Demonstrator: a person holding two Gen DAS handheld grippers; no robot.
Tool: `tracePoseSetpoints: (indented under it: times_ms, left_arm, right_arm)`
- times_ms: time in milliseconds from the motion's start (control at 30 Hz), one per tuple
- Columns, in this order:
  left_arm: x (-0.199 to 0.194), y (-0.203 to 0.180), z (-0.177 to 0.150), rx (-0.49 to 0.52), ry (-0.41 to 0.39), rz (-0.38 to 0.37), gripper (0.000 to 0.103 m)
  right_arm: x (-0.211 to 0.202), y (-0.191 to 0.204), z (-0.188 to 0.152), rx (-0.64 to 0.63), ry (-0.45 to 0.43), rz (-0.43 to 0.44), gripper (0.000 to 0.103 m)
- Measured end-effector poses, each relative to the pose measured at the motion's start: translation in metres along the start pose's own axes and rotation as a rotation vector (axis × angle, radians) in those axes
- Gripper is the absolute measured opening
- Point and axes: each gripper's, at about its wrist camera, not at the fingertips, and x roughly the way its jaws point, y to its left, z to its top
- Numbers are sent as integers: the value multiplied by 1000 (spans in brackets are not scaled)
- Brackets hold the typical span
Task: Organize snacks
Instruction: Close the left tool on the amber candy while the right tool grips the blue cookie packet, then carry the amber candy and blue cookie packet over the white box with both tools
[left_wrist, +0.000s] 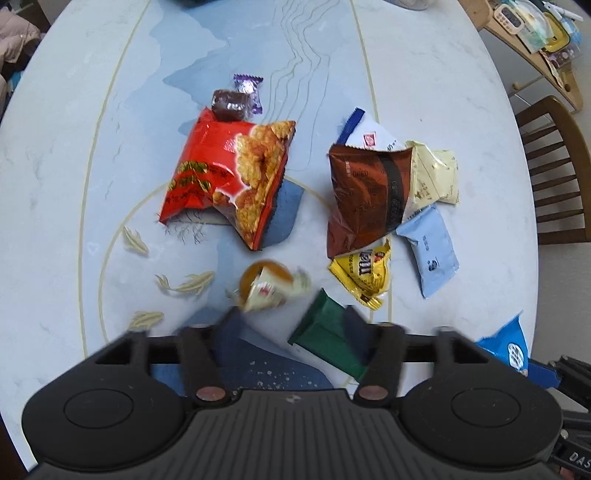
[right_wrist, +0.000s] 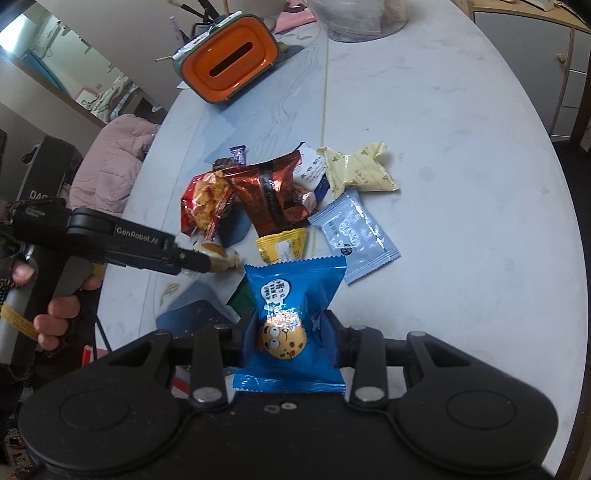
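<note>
The right tool (right_wrist: 287, 334) grips a blue packet (right_wrist: 291, 295) low in the frame; the left tool (left_wrist: 291, 328) stands wide just beside a blurred candy (left_wrist: 267, 286). Sorting looks underway: next, probably set the packet beside similar snacks (right_wrist: 280, 195) mid-table (right_wrist: 461, 184).

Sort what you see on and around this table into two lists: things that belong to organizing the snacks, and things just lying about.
Belongs to the job:
red snack bag
brown bag
yellow candy pack
pale blue sachet
green bar
blue cookie packet, shut in the right gripper

Lying about:
orange tissue box
pink jacket
wooden chair
</note>
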Motion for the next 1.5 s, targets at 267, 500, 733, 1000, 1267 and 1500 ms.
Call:
tracePoseSetpoints:
  times_ms: [267, 500, 733, 1000, 1267, 1500]
  left_arm:
    - [28, 2, 10, 4, 61, 79, 66]
    - [62, 5, 3, 23, 159, 166, 66]
    - [67, 9, 1, 16, 152, 174, 64]
    - [65, 9, -5, 31, 117, 174, 58]
    - [62, 7, -11, 33, 100, 176, 57]
    - [63, 8, -7, 33, 100, 173, 57]
  right_arm:
    - [2, -5, -2, 9, 3, 10, 36]
    - [6, -11, -3, 21, 8, 8, 36]
    - [13, -18, -8, -2, 45, -25, 36]
    - [42, -31, -31, 41, 128, -109, 37]
    - [38, -33, -40, 53, 47, -193, 39]
    - [65, -33, -47, 116, 73, -199, 40]
